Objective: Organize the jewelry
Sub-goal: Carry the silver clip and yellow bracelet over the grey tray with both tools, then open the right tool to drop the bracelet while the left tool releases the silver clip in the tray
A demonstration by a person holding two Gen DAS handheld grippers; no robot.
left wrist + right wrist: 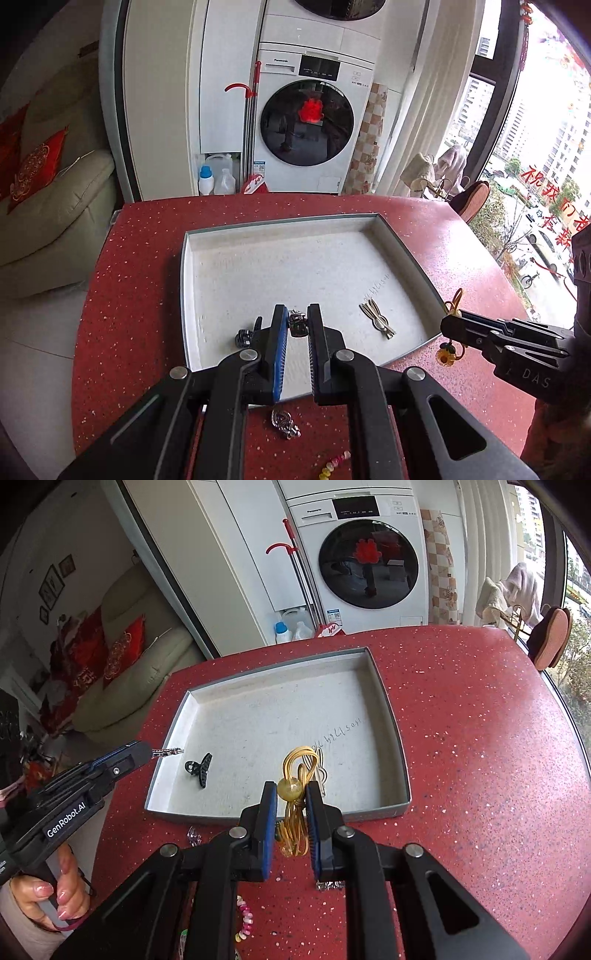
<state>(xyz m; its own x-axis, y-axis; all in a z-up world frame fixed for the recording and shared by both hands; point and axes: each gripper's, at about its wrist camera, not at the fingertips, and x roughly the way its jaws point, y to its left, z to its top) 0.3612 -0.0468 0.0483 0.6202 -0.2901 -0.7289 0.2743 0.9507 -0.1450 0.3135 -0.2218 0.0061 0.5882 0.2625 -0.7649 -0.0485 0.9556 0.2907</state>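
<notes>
The left gripper (298, 325) is hovering over the near edge of the shallow grey tray (207, 236), its fingers (279, 332) pinching together on a small silver rhinestone clip (297, 323), which is sticking out past the tips above the tray's left rim in the right wrist view. The right gripper (291, 794) is hanging over the tray's near wall, its fingers (269, 805) clamping on an amber coiled hair tie (297, 775) with a round yellow bead at the fingertips, loops rising above and drooping below. A hand (55, 893) is gripping the left gripper's handle. The red speckled surface (461, 738) is carrying the tray, which is sitting near its middle. Inside the tray a black claw clip (199, 770) is lying toward the near left corner and a pale gold hairpin (376, 317) is resting toward the near right. In front of the tray, on the surface, a silver charm (285, 422) and a pastel bead bracelet (245, 921) are lying apart from each other. Beyond the surface a white washing machine (306, 122) is standing, with a red-handled mop (251, 118) leaning beside it and bottles (216, 177) on the floor. A cream sofa (51, 206) with red cushions is sitting to the left, and a large window (535, 147) is filling the right.
</notes>
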